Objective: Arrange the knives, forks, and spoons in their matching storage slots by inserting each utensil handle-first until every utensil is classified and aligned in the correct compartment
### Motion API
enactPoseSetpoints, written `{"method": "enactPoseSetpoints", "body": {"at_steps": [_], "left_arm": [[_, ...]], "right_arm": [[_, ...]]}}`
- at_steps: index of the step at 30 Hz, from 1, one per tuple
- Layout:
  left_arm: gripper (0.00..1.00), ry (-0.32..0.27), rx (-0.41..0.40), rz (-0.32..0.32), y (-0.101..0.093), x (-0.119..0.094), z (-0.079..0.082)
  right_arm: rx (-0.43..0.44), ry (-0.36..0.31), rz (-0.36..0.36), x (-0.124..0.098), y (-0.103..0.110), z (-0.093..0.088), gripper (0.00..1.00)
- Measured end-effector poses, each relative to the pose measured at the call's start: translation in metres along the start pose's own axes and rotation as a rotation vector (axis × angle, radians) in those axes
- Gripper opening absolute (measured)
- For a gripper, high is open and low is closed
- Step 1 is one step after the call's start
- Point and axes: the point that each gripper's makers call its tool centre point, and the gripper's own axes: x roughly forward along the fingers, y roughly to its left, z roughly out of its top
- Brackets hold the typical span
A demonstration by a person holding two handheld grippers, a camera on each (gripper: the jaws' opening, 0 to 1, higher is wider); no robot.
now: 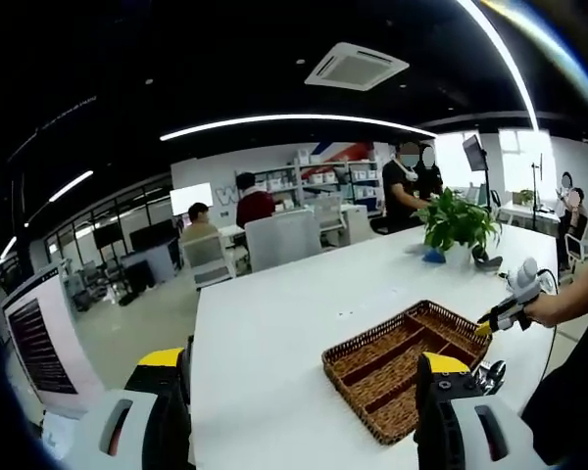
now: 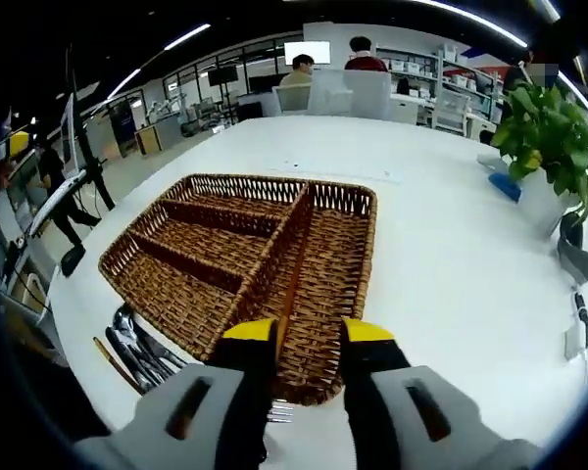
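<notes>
Right tongs (image 2: 307, 333) grip a fork (image 2: 287, 294) over the basket (image 2: 191, 294); left tongs (image 1: 309, 367) gape empty.

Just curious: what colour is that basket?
Brown woven wicker basket; right gripper view shows it best.

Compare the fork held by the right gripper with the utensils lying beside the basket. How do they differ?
The fork is pinched in the right gripper, its handle reaching into the basket; the loose utensils lie on the table, outside it. The fork is alone; the utensils are piled together. The fork's handle looks brown; the pile looks mostly dark and shiny. Both are cutlery.
</notes>
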Motion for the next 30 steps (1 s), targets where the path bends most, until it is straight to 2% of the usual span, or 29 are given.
{"method": "enactPoseSetpoints", "body": {"at_steps": [2,3,5,6,8,9,13,16,18,20,24,27,30], "left_arm": [[1.00,-0.002,0.004,-0.006,-0.003,0.001,0.002],[1.00,-0.001,0.010,-0.010,-0.004,0.001,0.003],[1.00,-0.002,0.016,-0.013,-0.006,0.002,0.004],[1.00,-0.002,0.017,-0.014,-0.007,0.002,0.004],[1.00,0.000,0.019,-0.016,-0.009,0.003,0.003],[1.00,0.000,0.021,-0.018,-0.010,0.004,0.003],[1.00,-0.006,0.032,-0.042,-0.018,0.006,0.005],[1.00,0.006,0.079,-0.071,-0.029,0.011,0.004],[1.00,0.021,0.054,-0.096,-0.036,0.014,0.001],[1.00,0.033,0.038,-0.118,-0.043,0.019,-0.005],[1.00,0.067,0.037,-0.142,-0.055,0.027,-0.020],[1.00,0.094,0.059,-0.169,-0.064,0.032,-0.031],[1.00,0.107,0.066,-0.198,-0.072,0.034,-0.037]], "right_arm": [[-0.038,-0.042,0.031,-0.004,0.000,0.011,0.52],[-0.033,-0.045,0.028,-0.007,-0.002,0.015,0.63],[-0.092,-0.086,0.040,-0.012,-0.006,0.029,0.80],[-0.089,-0.090,0.041,-0.013,-0.007,0.031,0.89],[-0.101,-0.085,0.044,-0.020,-0.011,0.039,1.00],[-0.125,-0.091,0.064,-0.023,-0.011,0.045,1.00],[-0.175,-0.113,0.065,-0.039,-0.016,0.062,0.99],[-0.228,-0.137,0.107,-0.051,-0.010,0.072,0.99],[-0.244,-0.139,0.154,-0.056,-0.003,0.072,0.99],[-0.261,-0.122,0.146,-0.060,-0.005,0.069,0.99],[-0.270,-0.093,0.160,-0.072,-0.002,0.069,0.99],[-0.280,-0.060,0.209,-0.084,0.006,0.067,0.99],[-0.291,-0.058,0.227,-0.091,0.011,0.070,0.99]]}}
